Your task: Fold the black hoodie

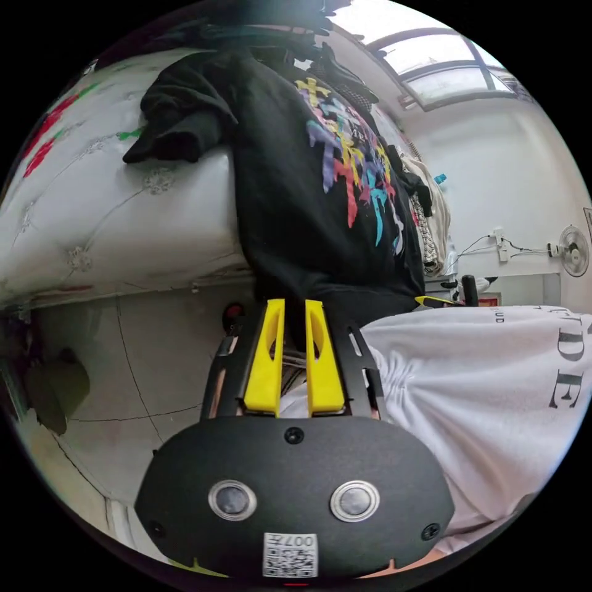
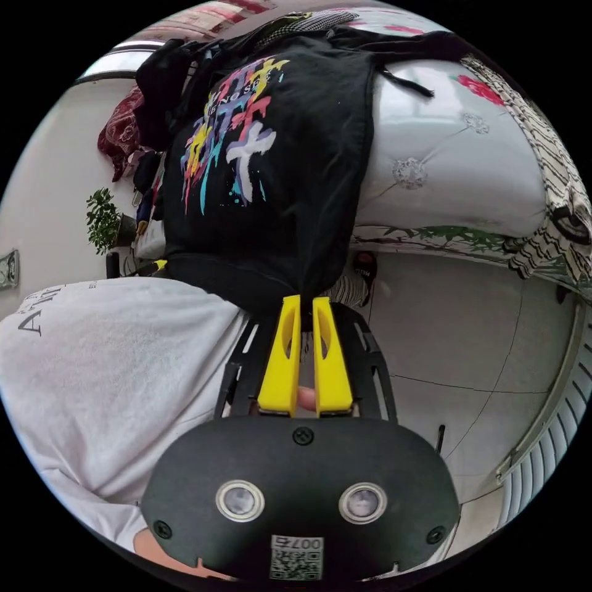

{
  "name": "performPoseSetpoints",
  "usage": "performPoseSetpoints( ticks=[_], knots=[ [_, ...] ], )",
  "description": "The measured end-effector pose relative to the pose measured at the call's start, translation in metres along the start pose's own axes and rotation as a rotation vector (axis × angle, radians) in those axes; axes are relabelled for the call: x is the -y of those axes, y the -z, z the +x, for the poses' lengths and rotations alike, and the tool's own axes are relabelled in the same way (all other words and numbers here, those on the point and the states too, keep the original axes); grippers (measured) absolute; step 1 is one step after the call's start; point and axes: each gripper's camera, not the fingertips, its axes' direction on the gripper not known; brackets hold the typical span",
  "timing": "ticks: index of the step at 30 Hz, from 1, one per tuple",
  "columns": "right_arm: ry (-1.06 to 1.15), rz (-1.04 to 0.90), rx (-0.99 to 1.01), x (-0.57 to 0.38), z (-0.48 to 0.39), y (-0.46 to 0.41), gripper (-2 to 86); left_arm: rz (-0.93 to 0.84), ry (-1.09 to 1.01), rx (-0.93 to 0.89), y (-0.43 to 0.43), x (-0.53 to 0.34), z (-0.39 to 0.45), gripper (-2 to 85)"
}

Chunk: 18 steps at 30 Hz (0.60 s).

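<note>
The black hoodie is draped over the edge of the bed, its hem hanging toward the floor. The hem is clamped at one corner by the left hand-held gripper and at the other by the right hand-held gripper, probably so that the cloth can be spread flat for folding.

The hoodie's upper part runs over the mattress top and is lost among dark clothes at the left gripper view's edge. Its hem corners vanish between both grippers' jaws. The far sleeve is cut off near the right gripper view's rim. The wall fan is too small to make out.
</note>
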Motion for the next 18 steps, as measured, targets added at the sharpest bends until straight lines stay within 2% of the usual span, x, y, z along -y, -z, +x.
performPoseSetpoints(
  ticks=[4, 6, 9, 11, 14, 16, 18],
  knots=[
    [0.021, 0.002, -0.051, 0.005, -0.009, 0.015, 2.5, 0.187, 0.067, 0.065, 0.071, 0.001, -0.015, 9.1],
    [0.044, 0.114, -0.064, 0.01, -0.02, 0.05, 3.1, 0.269, 0.086, 0.153, 0.108, 0.011, -0.018, 11.8],
    [0.084, 0.226, -0.075, 0.036, -0.039, 0.084, 3.8, 0.326, 0.076, 0.261, 0.122, 0.044, -0.019, 14.6],
    [0.119, 0.231, -0.052, 0.063, -0.052, 0.088, 4.0, 0.319, 0.079, 0.306, 0.114, 0.074, -0.022, 15.8],
    [0.224, 0.21, -0.028, 0.11, -0.089, 0.08, 4.0, 0.258, 0.102, 0.427, 0.088, 0.125, -0.025, 14.2],
    [0.292, 0.195, -0.034, 0.135, -0.115, 0.072, 3.9, 0.193, 0.126, 0.487, 0.071, 0.149, -0.03, 9.9],
    [0.37, 0.154, -0.016, 0.164, -0.147, 0.059, 3.6, 0.227, 0.14, 0.503, 0.085, 0.163, -0.034, 4.6]
  ],
)
